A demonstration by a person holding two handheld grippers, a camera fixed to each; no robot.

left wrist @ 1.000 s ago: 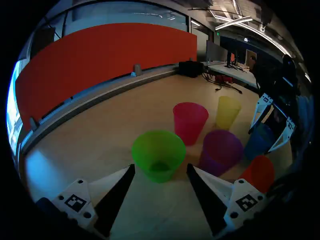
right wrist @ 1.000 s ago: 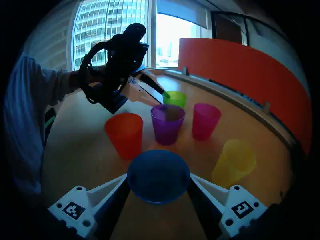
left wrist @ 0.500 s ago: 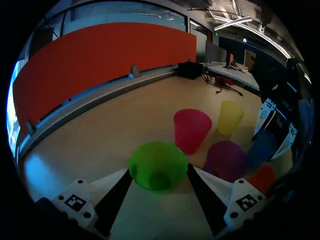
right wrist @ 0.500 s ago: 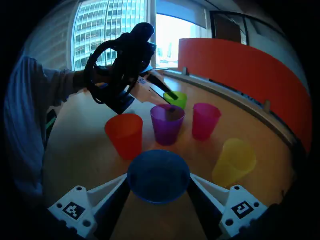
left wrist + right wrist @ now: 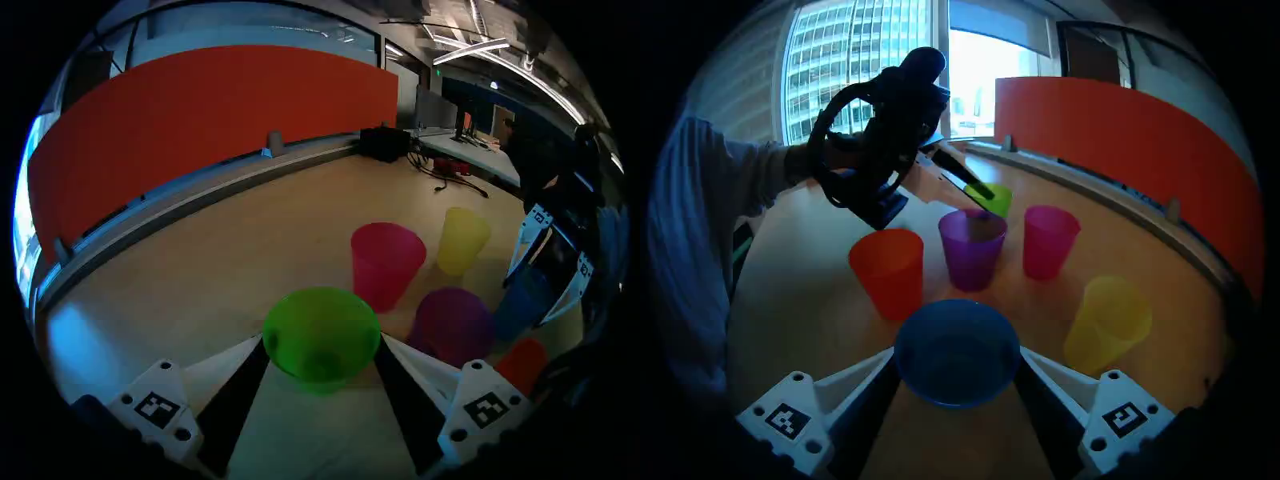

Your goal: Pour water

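My left gripper is shut on a green cup, which hangs tilted above the wooden table. In the right gripper view that green cup hovers just behind the purple cup, with the left gripper on it. My right gripper is shut on a blue cup; I cannot tell whether that cup holds water. In the left gripper view the blue cup sits between the right gripper's fingers.
Standing on the table are a pink cup, an orange cup and a yellow cup. A person's sleeve fills the left side. An orange partition runs along the table's far edge.
The left gripper closed on the green cup and lifted it off the table, tilting it near the purple cup. The right gripper and blue cup stayed still.
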